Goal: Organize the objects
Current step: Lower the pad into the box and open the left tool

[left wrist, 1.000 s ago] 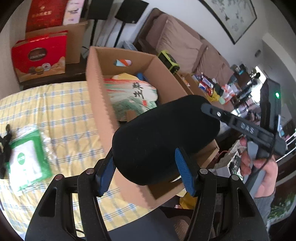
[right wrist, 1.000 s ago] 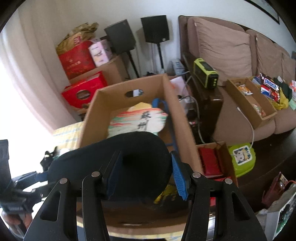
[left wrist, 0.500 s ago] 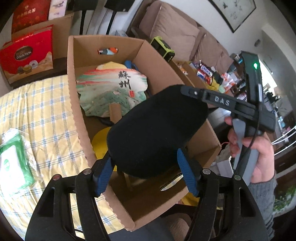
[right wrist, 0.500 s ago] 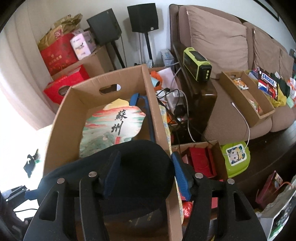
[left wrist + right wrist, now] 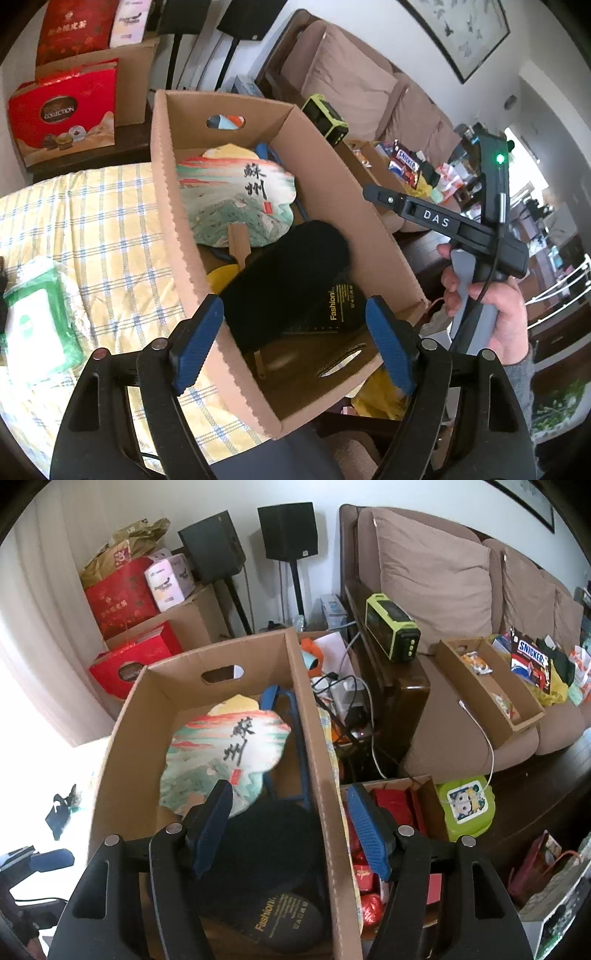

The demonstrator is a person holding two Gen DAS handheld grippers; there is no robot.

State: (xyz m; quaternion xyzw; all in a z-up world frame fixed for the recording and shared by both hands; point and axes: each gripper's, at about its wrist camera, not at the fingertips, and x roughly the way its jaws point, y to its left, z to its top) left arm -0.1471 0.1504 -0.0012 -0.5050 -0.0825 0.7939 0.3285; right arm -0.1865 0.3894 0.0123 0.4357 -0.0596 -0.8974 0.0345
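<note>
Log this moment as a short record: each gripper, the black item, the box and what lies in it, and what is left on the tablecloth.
left gripper: open, jaws just widened, nothing pressed between the pads
right gripper: open, jaws just widened, nothing gripped
black slipper: lying inside the box, insole lettering facing up
cardboard box: open top, on the checked tablecloth
also in box: painted paper fan, partly under the slipper's toe
outside box: green packet on the cloth
</note>
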